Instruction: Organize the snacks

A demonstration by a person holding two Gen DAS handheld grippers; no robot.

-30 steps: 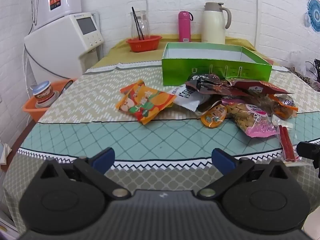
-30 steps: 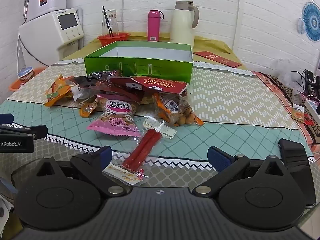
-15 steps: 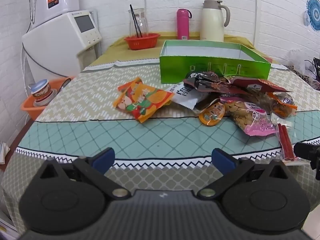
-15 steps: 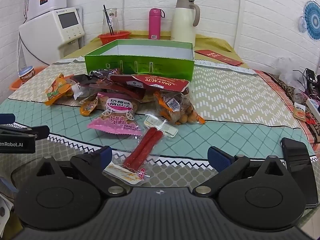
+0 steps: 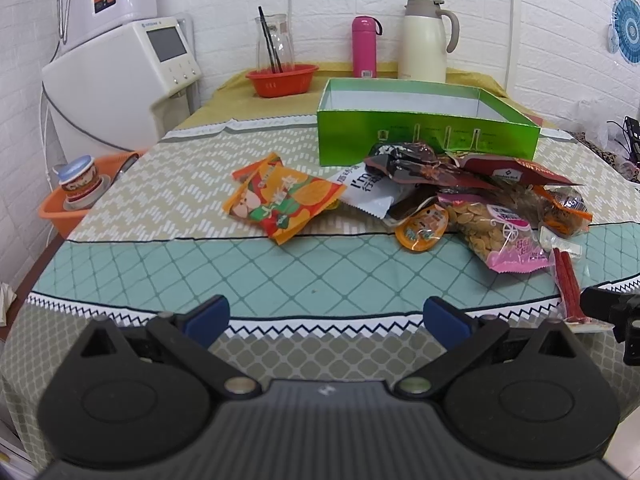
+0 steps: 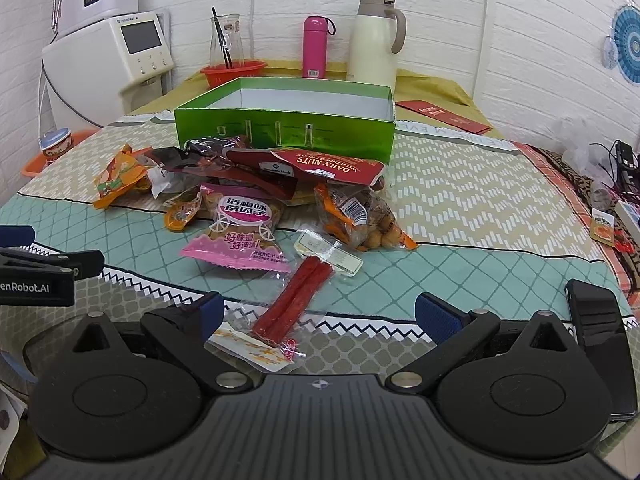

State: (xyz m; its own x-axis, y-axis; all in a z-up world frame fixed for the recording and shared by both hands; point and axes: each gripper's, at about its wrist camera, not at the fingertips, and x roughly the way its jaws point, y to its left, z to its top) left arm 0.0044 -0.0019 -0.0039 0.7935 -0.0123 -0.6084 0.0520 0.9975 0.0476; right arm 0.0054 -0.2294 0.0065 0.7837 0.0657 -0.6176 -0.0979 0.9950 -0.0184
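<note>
While both tongs hang wide and empty at the near table edge, nothing is sorted yet. Green box (image 6: pixel 284 136) ahead shows no snacks inside. Snack pile (image 6: pixel 256 192) lies loose between box and right gripper (image 6: pixel 316 316); sausage pack (image 6: pixel 294 300) nearest it. Left gripper (image 5: pixel 326 316) faces orange packet (image 5: pixel 282 198).

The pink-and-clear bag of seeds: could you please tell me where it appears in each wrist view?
Left wrist view: the pink-and-clear bag of seeds lies right of centre, at the pile's near edge.
Right wrist view: it lies left of centre, near the red sausage sticks.
Shared landmark: the open green cardboard box behind the pile.
</note>
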